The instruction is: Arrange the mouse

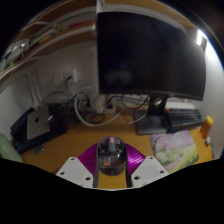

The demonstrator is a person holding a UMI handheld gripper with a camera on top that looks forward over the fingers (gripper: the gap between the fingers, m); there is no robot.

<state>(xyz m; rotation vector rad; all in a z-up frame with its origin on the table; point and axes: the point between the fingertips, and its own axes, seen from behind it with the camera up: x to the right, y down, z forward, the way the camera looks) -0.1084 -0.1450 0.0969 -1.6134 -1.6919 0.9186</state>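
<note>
A dark, glossy computer mouse sits between my gripper's two fingers, lifted above the wooden desk. Both magenta pads press against its sides. The mouse's front points away from me toward the monitor. Its underside and the fingertips beneath it are hidden.
A large dark monitor stands ahead on the desk, with cables and a white power strip behind it. A dark device lies at the left. A keyboard and an orange object are at the right.
</note>
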